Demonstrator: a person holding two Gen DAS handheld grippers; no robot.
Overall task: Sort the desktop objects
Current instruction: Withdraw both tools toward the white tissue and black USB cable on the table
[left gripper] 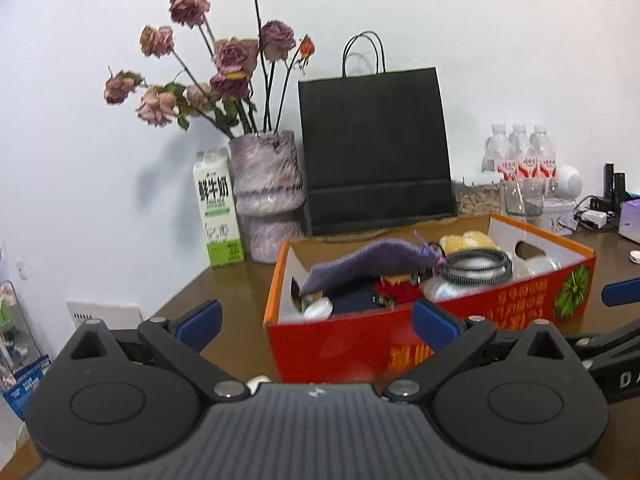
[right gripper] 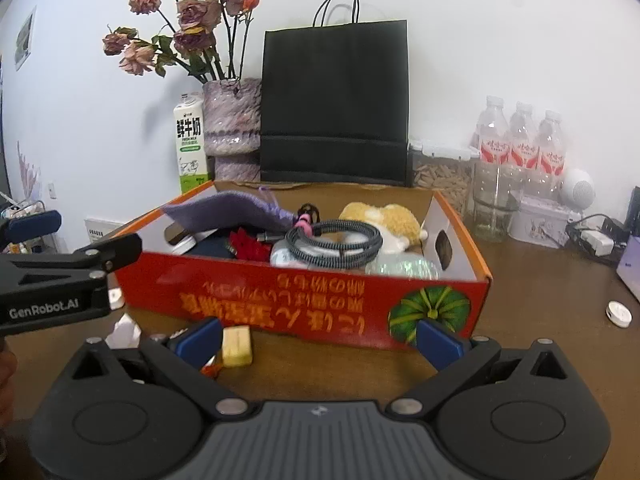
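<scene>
A red and orange cardboard box (right gripper: 304,300) stands on the brown desk (right gripper: 540,280), also in the left wrist view (left gripper: 340,344). It holds a purple pouch (right gripper: 228,210), a coiled grey cable (right gripper: 334,236), a yellow plush toy (right gripper: 384,216) and a red item (right gripper: 250,246). My right gripper (right gripper: 318,334) is open and empty, just in front of the box. A small yellow block (right gripper: 237,346) and crumpled paper (right gripper: 124,330) lie by its left finger. My left gripper (left gripper: 316,320) is open and empty at the box's near left corner; it also shows in the right wrist view (right gripper: 72,240).
Along the wall stand a milk carton (left gripper: 218,208), a vase of dried roses (left gripper: 266,196), a black paper bag (left gripper: 374,148), water bottles (right gripper: 520,144), a glass (right gripper: 494,208) and a nut container (right gripper: 440,176). A white cap (right gripper: 618,314) and chargers (right gripper: 596,240) lie at right.
</scene>
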